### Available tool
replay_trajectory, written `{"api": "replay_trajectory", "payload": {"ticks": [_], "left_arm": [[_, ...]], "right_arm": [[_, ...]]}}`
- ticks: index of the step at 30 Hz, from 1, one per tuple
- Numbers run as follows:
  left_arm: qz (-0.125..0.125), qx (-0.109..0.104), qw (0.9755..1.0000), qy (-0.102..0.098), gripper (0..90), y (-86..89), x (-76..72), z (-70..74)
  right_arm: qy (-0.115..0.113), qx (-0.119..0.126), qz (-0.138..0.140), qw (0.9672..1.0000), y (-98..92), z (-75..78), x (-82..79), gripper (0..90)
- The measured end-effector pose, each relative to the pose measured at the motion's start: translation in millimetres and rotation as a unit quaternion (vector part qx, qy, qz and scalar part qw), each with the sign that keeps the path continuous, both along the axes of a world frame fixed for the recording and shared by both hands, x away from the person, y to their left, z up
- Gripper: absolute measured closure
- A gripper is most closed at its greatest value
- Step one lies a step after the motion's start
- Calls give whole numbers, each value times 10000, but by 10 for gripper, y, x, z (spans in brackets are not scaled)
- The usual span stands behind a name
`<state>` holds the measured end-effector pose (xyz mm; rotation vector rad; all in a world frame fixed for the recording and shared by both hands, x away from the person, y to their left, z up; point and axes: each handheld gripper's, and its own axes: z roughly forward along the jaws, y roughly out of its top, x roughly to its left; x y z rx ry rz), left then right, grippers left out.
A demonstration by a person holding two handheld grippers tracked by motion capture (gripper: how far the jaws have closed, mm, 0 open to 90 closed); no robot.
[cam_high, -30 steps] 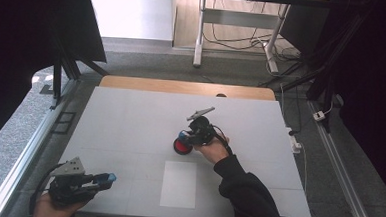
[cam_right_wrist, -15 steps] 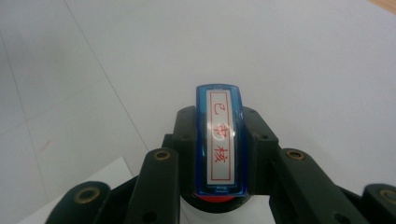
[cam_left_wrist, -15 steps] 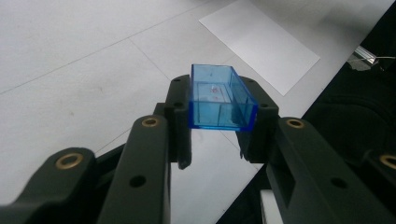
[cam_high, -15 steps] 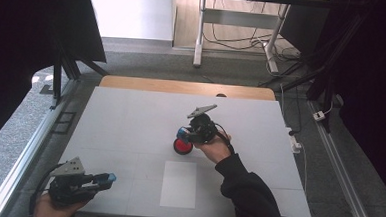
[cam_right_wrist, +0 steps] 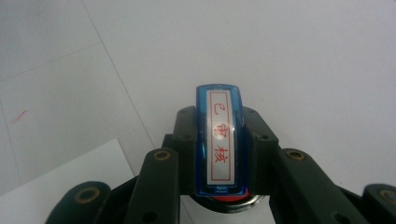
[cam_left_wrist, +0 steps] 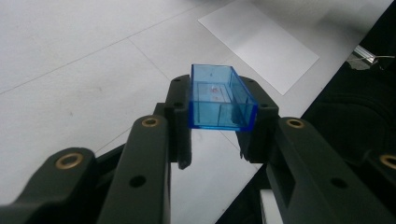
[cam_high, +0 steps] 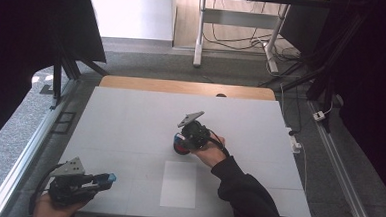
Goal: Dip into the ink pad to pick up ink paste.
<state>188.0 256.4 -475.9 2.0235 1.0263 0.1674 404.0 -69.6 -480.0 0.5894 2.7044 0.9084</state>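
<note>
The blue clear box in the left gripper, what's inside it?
The blue box, clamped between the left gripper jaws, looks empty: through its open top, just a faint reddish mark on its floor. Its lower sides are covered by the jaws.

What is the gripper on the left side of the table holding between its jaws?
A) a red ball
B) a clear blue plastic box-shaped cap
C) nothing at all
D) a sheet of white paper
B: in the left gripper view, the left gripper has its two black jaws closed on the sides of a clear blue cap, held above the table.
</note>
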Motion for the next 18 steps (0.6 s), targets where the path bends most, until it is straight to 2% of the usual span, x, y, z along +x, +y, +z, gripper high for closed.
{"api": "replay_trajectory", "payload": {"ticks": [8,18], "left_arm": [[-3,1,10000,4,684,1,0,0],[2,6,10000,11,684,-1,1,-1]], "right_arm": [[19,-105,6,9999,17,-57,10,704],[109,-124,-149,9998,33,-61,26,706]]}}
